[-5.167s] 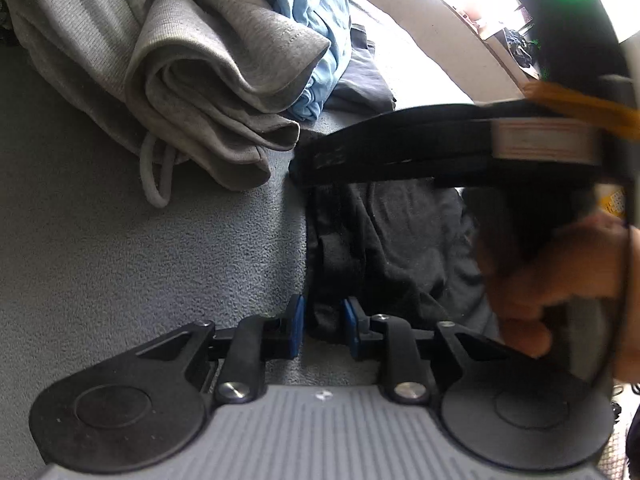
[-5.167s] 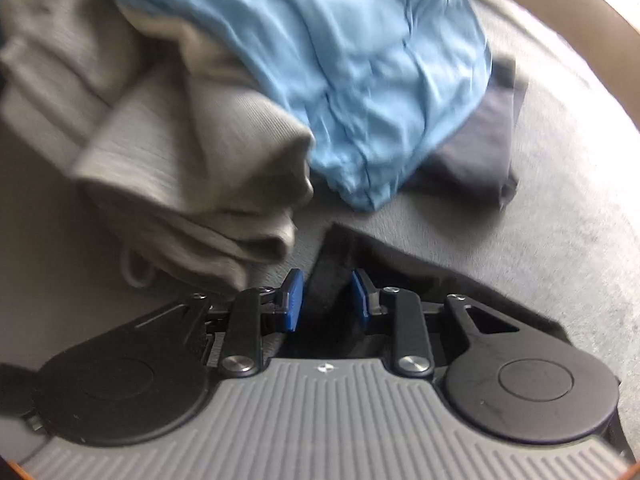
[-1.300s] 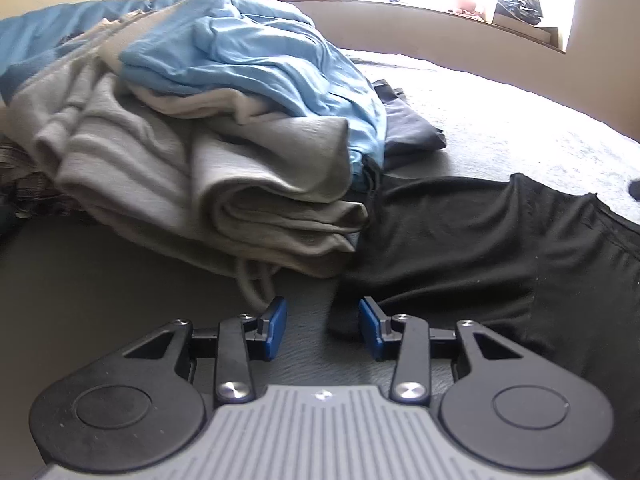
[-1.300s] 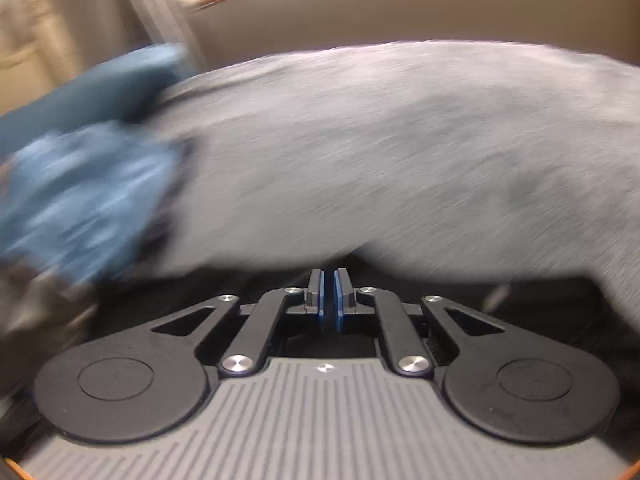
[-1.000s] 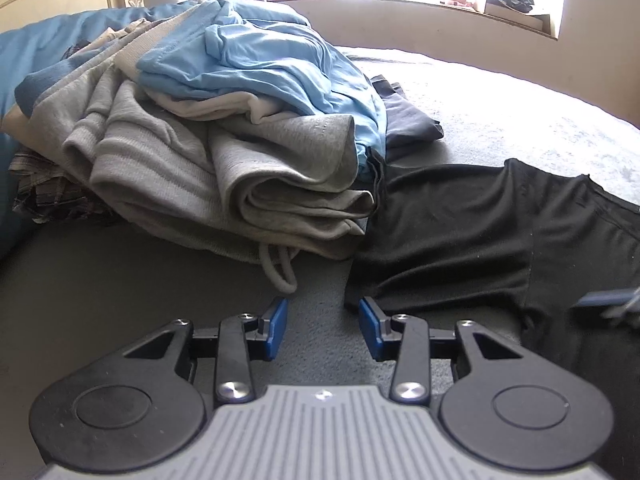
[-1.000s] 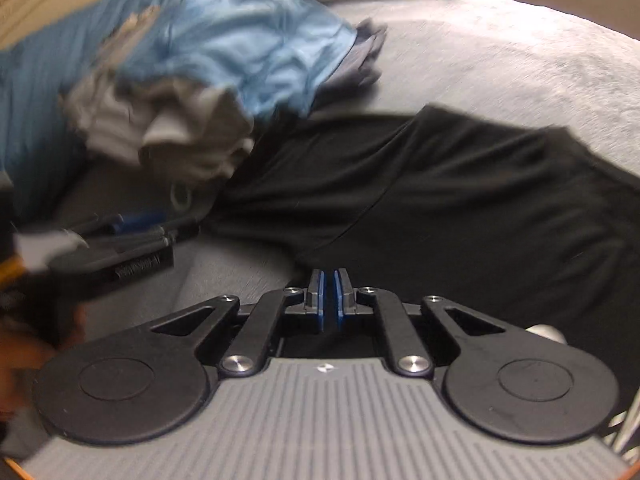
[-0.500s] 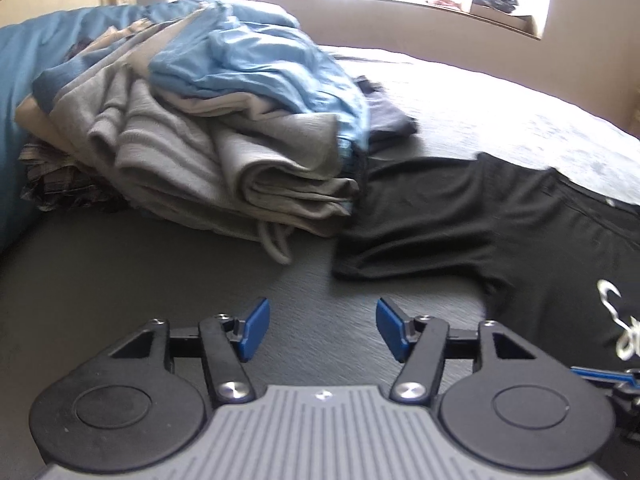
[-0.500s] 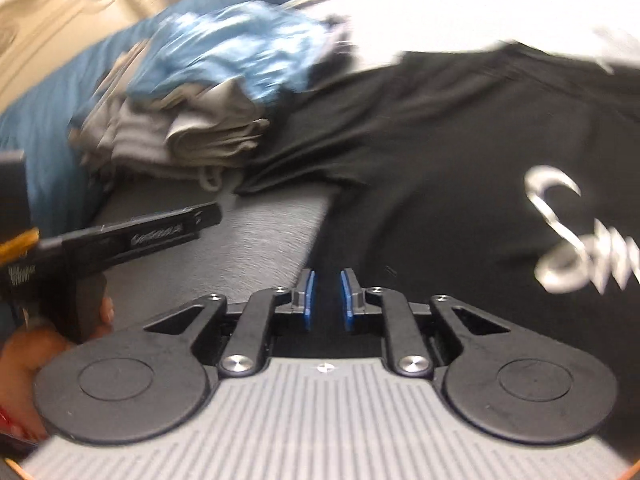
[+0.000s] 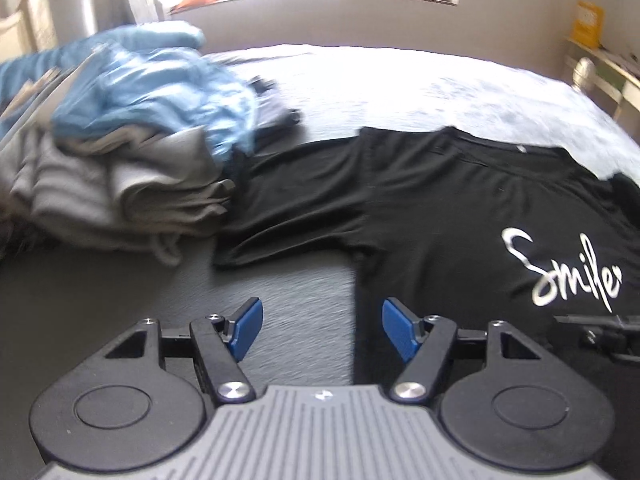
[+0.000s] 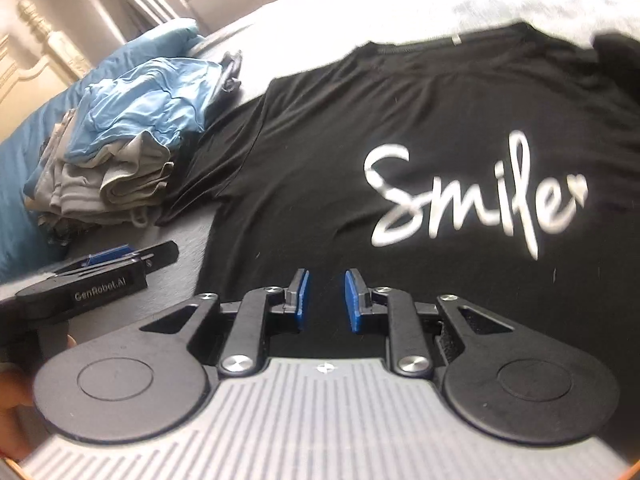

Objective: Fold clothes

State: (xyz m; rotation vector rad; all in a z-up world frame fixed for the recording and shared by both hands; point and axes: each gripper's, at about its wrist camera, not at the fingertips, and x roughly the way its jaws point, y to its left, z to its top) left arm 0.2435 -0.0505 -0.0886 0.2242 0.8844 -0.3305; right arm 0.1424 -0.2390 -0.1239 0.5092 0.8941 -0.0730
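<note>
Black tee (image 10: 400, 128) spread flat on bed (image 9: 400, 80) (unfolded), both grippers' fingers apart, empty; calls for gripping an edge.

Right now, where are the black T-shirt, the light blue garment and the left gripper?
black T-shirt (image 10: 400, 112): right wrist view, chest above the print.
light blue garment (image 9: 160, 84): left wrist view, top of the pile.
left gripper (image 9: 322, 328): left wrist view, midway between its open fingertips.
</note>
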